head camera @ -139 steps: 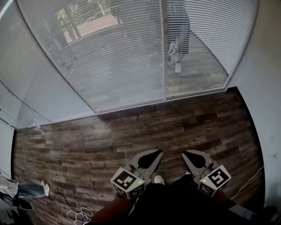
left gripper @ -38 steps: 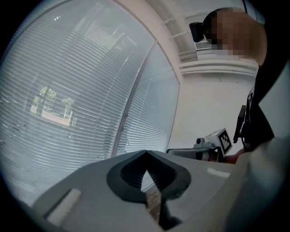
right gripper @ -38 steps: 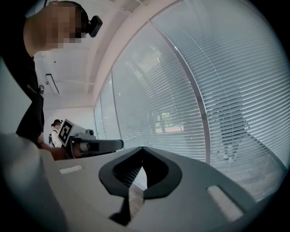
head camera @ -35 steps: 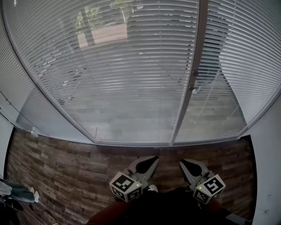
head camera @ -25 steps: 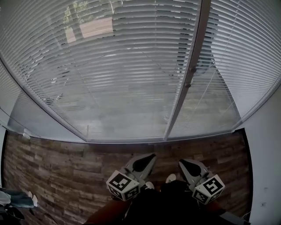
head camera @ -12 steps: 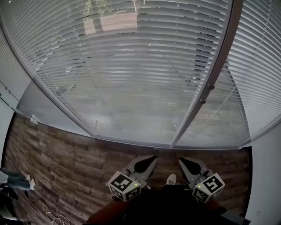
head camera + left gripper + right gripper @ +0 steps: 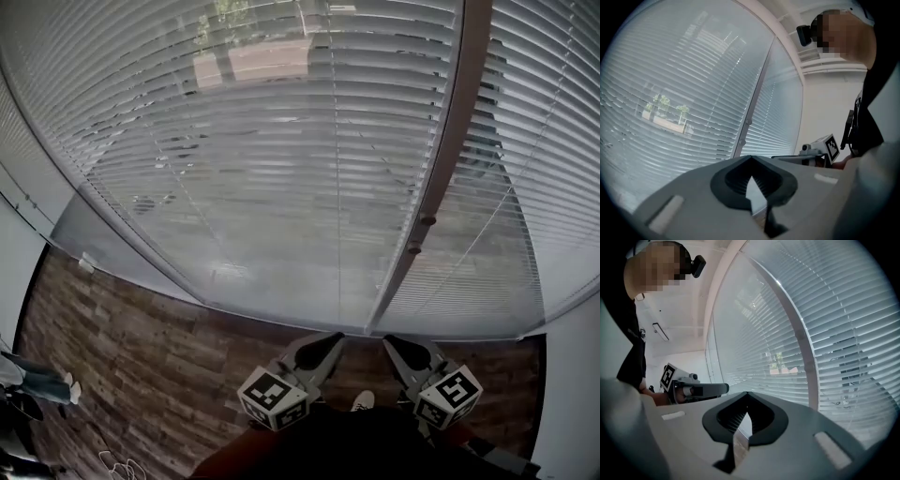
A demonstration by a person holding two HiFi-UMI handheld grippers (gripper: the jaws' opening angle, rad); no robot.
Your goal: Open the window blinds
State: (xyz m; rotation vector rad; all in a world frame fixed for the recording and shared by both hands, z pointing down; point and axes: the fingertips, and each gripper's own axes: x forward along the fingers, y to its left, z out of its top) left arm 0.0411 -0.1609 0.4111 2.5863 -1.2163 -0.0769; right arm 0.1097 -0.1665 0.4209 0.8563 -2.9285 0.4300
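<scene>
Low at 6 o'clock above the wood-plank floor (image 7: 141, 361), the left gripper (image 7: 330, 339) and right gripper (image 7: 394, 341) sit side by side, each with its jaws together on nothing, facing the lowered window blinds (image 7: 272, 169) spanning 9 to 3 o'clock, with the window's frame post (image 7: 442, 178) at 1 o'clock.

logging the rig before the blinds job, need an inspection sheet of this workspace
surface: wood-plank floor, runs up to the window
job's things: window blinds lowered, slats partly tilted, untouched
clutter: denim legs with pale shoes at the left edge
grippers: left gripper and right gripper both shut, empty, short of the blinds
cables: loose white cable on the floor, lower left
surroundings: white wall at right; trees outside
</scene>
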